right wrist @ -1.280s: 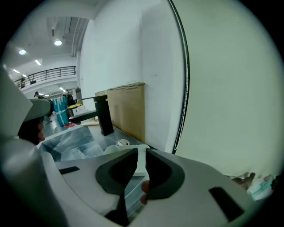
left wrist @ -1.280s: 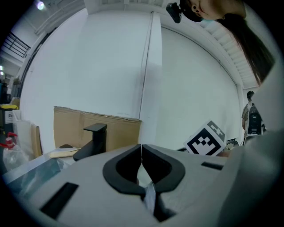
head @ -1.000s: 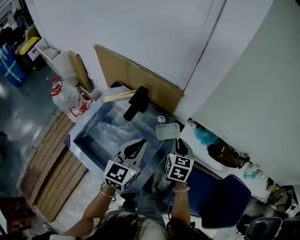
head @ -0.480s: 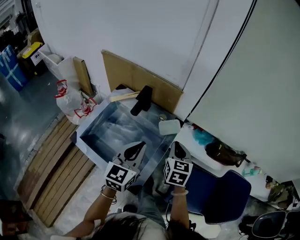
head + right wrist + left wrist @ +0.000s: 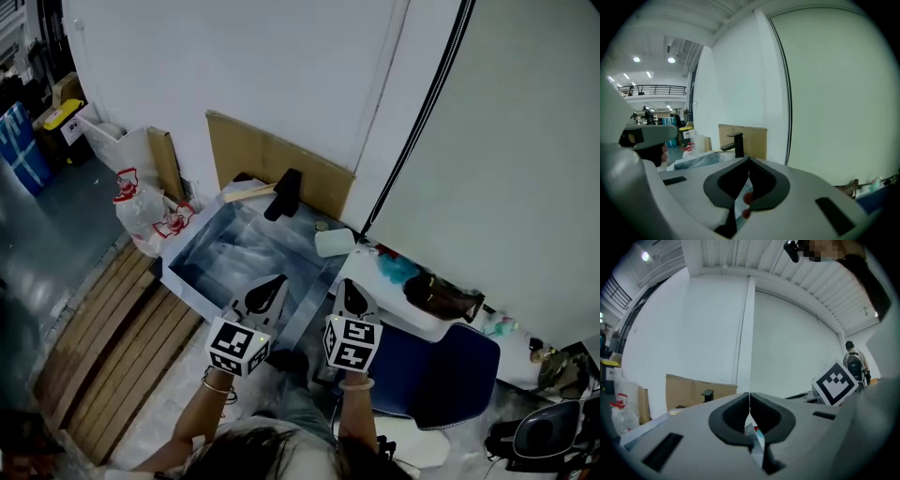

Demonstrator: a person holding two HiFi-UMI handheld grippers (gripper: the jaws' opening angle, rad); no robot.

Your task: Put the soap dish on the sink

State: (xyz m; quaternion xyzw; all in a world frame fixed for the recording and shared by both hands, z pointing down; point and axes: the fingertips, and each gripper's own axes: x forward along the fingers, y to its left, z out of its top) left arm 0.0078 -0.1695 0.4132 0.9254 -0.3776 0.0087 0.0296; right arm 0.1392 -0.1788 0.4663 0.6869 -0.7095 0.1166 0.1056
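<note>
The left tool (image 5: pixel 270 287) and the right tool (image 5: pixel 351 287) hang side by side, each clenched on nothing with its jaws pressed together, the left one over the near edge of the sink (image 5: pixel 230 258). From the right tool, the pale soap dish (image 5: pixel 335 242) lies near at 12 o'clock, on the sink's far right corner. The black faucet (image 5: pixel 284 193) stands at the basin's 12 o'clock edge, before a cardboard sheet (image 5: pixel 253 155). A blue chair (image 5: pixel 441 375) sits at 4 o'clock.
</note>
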